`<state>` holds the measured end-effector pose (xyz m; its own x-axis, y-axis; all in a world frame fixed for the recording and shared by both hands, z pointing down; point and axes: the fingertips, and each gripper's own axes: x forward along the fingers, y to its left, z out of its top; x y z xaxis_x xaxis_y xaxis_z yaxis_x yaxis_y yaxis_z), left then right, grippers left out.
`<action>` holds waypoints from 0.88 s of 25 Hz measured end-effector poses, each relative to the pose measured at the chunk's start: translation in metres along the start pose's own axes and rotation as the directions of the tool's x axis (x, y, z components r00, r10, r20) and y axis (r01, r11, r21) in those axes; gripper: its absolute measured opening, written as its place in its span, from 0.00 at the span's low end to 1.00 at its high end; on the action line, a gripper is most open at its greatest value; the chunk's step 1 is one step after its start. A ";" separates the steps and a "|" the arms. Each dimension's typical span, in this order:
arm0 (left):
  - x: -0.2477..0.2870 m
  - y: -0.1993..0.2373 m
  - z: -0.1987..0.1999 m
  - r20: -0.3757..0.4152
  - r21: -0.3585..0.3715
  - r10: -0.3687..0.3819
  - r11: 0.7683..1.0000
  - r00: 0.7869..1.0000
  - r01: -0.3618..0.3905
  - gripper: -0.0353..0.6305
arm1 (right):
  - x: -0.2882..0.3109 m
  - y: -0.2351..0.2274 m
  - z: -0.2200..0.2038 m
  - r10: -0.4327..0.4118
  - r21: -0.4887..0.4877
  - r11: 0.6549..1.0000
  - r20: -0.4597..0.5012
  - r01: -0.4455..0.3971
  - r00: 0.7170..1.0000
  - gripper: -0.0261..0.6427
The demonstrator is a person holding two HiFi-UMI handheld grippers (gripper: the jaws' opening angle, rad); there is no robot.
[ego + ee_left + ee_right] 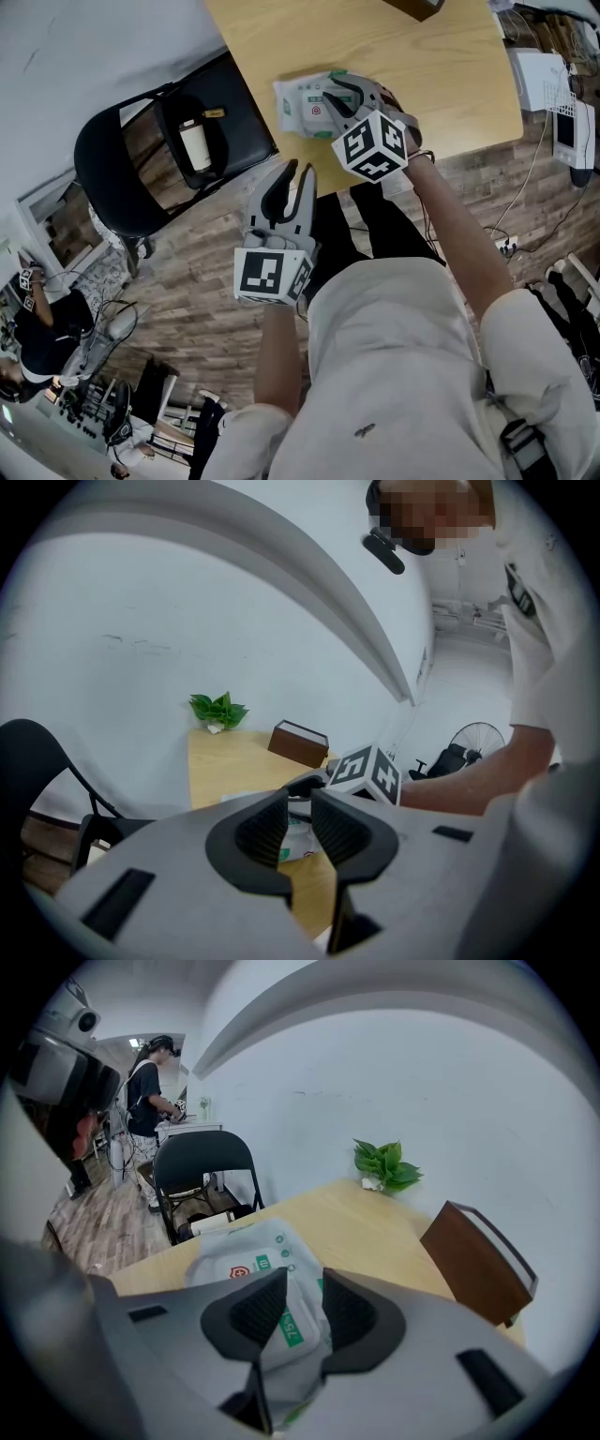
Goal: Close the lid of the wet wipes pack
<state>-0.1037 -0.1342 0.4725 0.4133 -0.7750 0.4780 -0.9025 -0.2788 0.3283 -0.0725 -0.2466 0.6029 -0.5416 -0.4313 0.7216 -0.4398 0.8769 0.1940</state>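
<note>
A white wet wipes pack (302,105) with green print lies near the front edge of the wooden table (450,84). My right gripper (339,98) reaches down onto the pack's right end. In the right gripper view the pack (239,1260) fills the gap of that gripper (302,1302), and the pads press on its white top with the green label. My left gripper (291,183) hangs off the table over the floor, jaws a little apart with nothing between them. Through the left gripper (300,822) gap a strip of the pack (298,838) shows.
A black folding chair (141,159) with a white roll (195,142) on its seat stands left of the table. A brown box (478,1260) and a small green plant (384,1166) sit at the table's far side. Another person (150,1082) stands in the background.
</note>
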 end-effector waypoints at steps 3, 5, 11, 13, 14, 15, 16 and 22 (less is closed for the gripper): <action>-0.005 -0.004 0.001 0.008 0.005 0.022 1.000 1.000 -0.022 0.17 | -0.008 0.004 0.002 0.017 -0.025 1.000 0.007 -0.017 1.000 0.22; -0.008 -0.009 0.002 0.017 0.010 0.035 0.999 0.999 -0.035 0.17 | -0.017 0.006 0.006 0.024 -0.053 0.998 0.023 -0.023 0.999 0.22; -0.016 -0.029 0.016 0.064 0.046 0.061 0.997 0.996 -0.064 0.17 | -0.051 0.005 0.016 0.031 -0.106 0.994 0.084 -0.021 0.996 0.22; -0.021 -0.037 0.021 0.082 0.053 0.076 0.995 0.994 -0.080 0.17 | -0.068 0.006 0.021 0.038 -0.129 0.991 0.116 -0.023 0.993 0.22; -0.024 -0.041 0.022 0.088 0.059 0.082 0.994 0.993 -0.087 0.17 | -0.077 0.006 0.024 0.039 -0.140 0.990 0.133 -0.021 0.990 0.22; -0.026 -0.047 0.023 0.095 0.066 0.086 0.994 0.992 -0.092 0.17 | -0.086 0.006 0.027 0.039 -0.150 0.989 0.150 -0.017 0.988 0.22; -0.028 -0.053 0.023 0.101 0.074 0.087 0.993 0.991 -0.095 0.17 | -0.095 0.006 0.029 0.038 -0.158 0.987 0.164 -0.012 0.986 0.22; -0.043 -0.076 0.033 0.139 0.102 0.100 0.988 0.985 -0.114 0.17 | -0.148 0.007 0.041 0.023 -0.177 0.984 0.228 0.018 0.973 0.22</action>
<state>-0.0567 -0.0987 0.3999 0.3003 -0.8702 0.3906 -0.9515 -0.2448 0.1862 -0.0252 -0.1858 0.4704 -0.7008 -0.4482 0.5550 -0.3161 0.8925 0.3217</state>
